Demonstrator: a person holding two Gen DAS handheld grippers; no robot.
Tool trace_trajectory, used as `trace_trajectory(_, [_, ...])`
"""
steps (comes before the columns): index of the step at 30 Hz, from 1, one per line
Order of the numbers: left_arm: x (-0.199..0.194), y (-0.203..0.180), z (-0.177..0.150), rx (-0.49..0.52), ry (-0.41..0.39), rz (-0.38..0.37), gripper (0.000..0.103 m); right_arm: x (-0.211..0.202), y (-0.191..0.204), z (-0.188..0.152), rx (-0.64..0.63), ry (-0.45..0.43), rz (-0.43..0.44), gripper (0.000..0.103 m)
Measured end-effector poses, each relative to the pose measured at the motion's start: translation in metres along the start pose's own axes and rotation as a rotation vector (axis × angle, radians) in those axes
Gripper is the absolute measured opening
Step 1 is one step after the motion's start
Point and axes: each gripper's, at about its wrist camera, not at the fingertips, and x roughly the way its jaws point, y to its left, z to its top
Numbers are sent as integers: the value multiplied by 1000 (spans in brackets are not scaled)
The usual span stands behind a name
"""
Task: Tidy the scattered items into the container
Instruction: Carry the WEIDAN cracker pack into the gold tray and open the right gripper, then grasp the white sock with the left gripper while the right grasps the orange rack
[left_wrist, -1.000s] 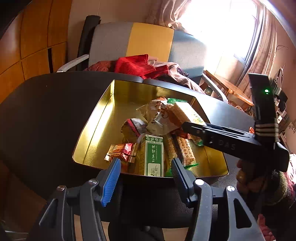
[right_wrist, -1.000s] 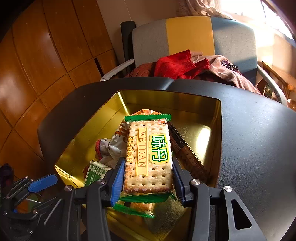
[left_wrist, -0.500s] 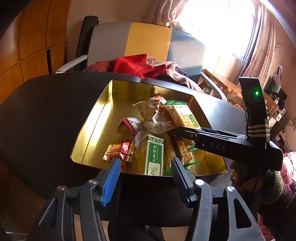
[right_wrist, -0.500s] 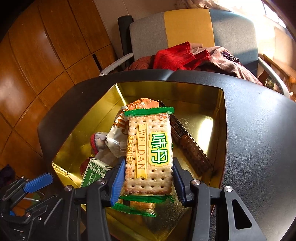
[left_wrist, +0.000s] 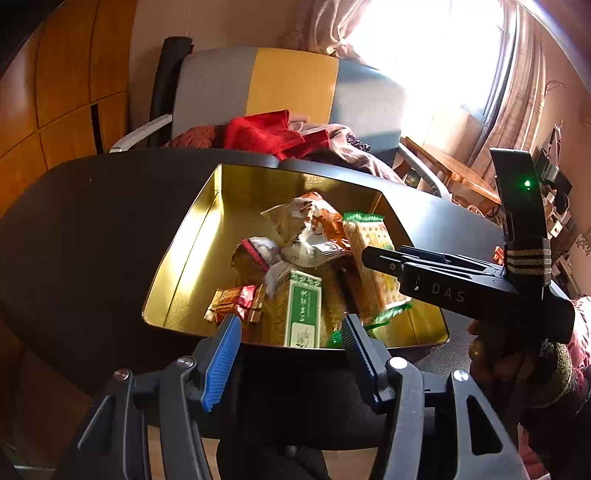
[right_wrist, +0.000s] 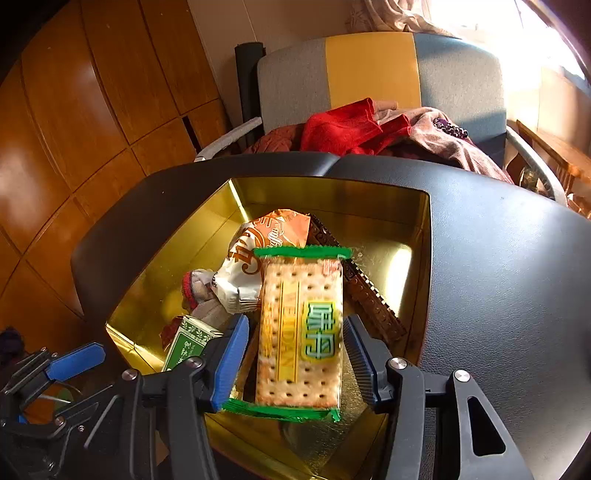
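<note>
Sunlit bench (right_wrist: 498, 277), gold tin (right_wrist: 332, 195) in the middle. Right hand-held gripper (right_wrist: 295, 354) is opening over the tin, cracker pack (right_wrist: 299, 332) between its jaws (barely touched now). Left hand-held gripper (left_wrist: 290, 350) hangs spread, empty, at the tin's near rim. Risk: the pack could land tilted on the heap and slide.

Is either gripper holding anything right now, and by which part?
Nothing held. The right gripper is opening; the cracker pack sits loose between its jaws. The left gripper is open, empty.
</note>
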Motion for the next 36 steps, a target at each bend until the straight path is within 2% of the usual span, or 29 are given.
trace_trajectory(9, [0,-35,19,99,-23,-39,58,-26,-30,-2,75,-60,-18,55])
trace_trajectory(15, [8,-76,31,191,-21,-95,58,-51,-72,-8,156,-106,-85,55])
trace_trajectory(20, [20,-125,41,274,-3,-170,58,-78,-131,-22,250,-132,-193,55])
trace_trajectory(29, [63,-234,43,427,83,-305,58,-148,-276,-70,482,-162,-444,55])
trace_trajectory(36, [106,-307,43,476,169,-370,58,-172,-352,-80,525,-143,-548,55])
